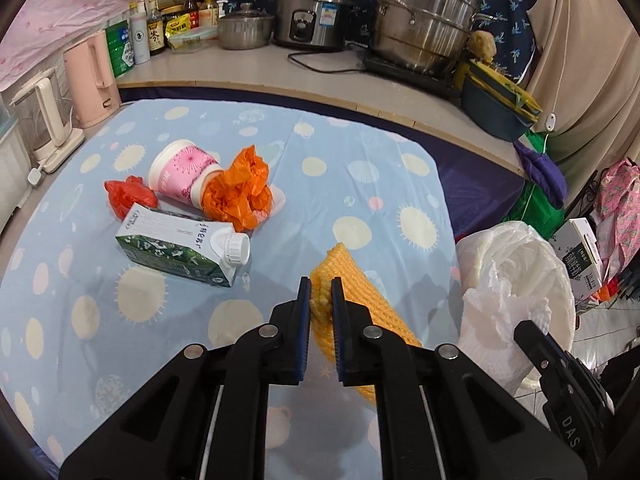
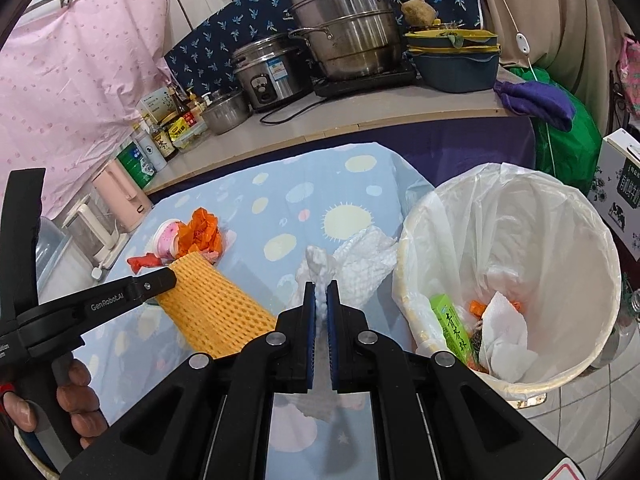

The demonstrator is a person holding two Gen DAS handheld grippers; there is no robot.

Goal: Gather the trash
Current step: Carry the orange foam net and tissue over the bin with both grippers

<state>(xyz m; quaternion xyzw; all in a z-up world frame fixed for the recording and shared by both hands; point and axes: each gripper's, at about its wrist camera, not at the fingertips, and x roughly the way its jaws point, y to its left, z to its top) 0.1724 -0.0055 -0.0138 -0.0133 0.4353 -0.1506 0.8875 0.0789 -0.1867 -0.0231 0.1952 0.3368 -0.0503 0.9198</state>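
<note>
On the left, the left gripper (image 1: 321,300) is pinched shut on a yellow foam net (image 1: 352,280) above the table (image 1: 360,160). The right gripper (image 2: 321,300) clamps a white paper towel (image 2: 360,256). Best to carry each fully over the lined bin (image 2: 592,216) at right before releasing.

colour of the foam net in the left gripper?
Yellow-orange, with a waffle-like mesh texture. The foam net shows best in the right wrist view.
</note>
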